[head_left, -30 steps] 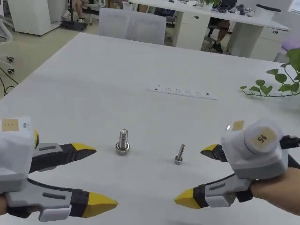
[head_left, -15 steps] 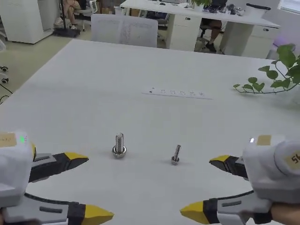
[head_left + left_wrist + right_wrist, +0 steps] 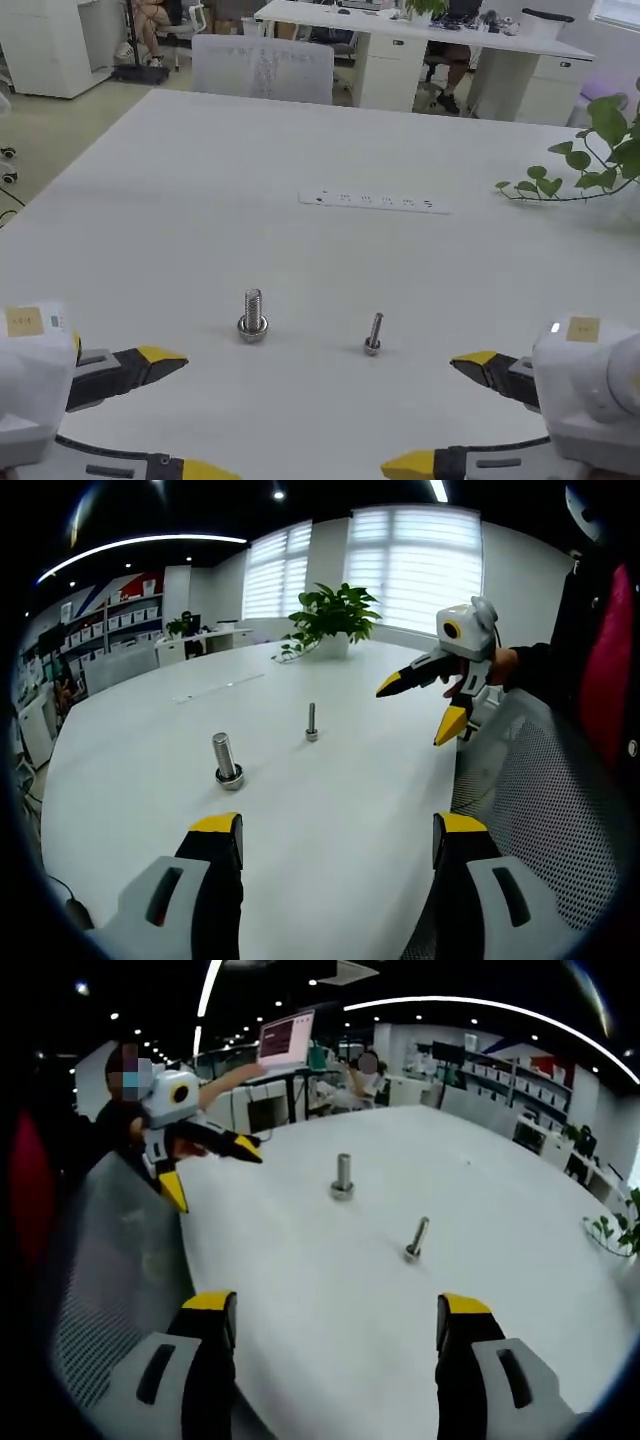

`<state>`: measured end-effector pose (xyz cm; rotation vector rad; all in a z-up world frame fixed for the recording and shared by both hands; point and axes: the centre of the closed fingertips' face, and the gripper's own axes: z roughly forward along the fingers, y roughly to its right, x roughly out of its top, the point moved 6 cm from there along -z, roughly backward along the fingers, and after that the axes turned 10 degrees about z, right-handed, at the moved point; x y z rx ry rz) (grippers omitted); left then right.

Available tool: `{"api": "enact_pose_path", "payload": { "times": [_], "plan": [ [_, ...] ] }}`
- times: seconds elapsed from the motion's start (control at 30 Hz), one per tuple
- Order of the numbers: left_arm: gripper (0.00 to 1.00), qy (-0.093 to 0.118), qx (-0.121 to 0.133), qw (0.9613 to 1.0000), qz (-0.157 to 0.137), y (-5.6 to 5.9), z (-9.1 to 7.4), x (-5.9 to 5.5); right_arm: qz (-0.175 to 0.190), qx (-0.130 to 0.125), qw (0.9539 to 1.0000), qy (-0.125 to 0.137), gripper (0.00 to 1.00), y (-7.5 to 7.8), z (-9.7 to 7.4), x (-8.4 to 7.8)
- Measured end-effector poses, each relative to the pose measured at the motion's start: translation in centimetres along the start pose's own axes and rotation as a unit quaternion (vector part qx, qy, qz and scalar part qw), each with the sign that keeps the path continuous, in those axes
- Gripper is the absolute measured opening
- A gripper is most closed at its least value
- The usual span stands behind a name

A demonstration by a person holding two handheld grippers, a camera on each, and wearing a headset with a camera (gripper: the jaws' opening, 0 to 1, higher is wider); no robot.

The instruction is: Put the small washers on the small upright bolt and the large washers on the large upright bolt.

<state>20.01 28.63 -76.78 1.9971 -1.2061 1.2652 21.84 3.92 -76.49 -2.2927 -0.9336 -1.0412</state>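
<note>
Both grippers hover low over the near edge of the white counter (image 3: pixel 300 230), one on each side. The left gripper (image 3: pixel 205 415) has its jaws wide apart, with bare counter showing between the yellow tips. The right gripper (image 3: pixel 420 413) is the same: jaws wide, gripping nothing. The large bolt (image 3: pixel 252 315) stands upright on the counter, ahead of me and a bit left of centre, nearer the left gripper. It has a wider ring at its base; I can't tell if that's the bolt head or washers stacked on it. The small bolt (image 3: pixel 373 334) is to its right, well apart from it, leaning slightly and closer to the right gripper. It also has a small collar at the foot, too small to resolve. Both bolts sit ahead of the jaw tips and neither jaw touches them. The left gripper view shows the right gripper off to the right, held in a hand, tips spread. The right gripper view shows the left gripper likewise, at the left. Further back on the counter lies a white power strip (image 3: pixel 373 202), flat. A leafy plant (image 3: pixel 590 160) trails in at the right edge.
</note>
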Motion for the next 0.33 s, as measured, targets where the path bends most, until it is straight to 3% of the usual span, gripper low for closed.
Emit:
{"api": "enact_pose_path", "payload": {
  "times": [0.33],
  "plan": [
    [0.77, -0.001, -0.008, 1.0000, -0.001, 0.38, 0.10, -0.08, 0.006, -0.009, 0.9999, 0.002, 0.83, -0.08, -0.52, -0.32]
  ]
}}
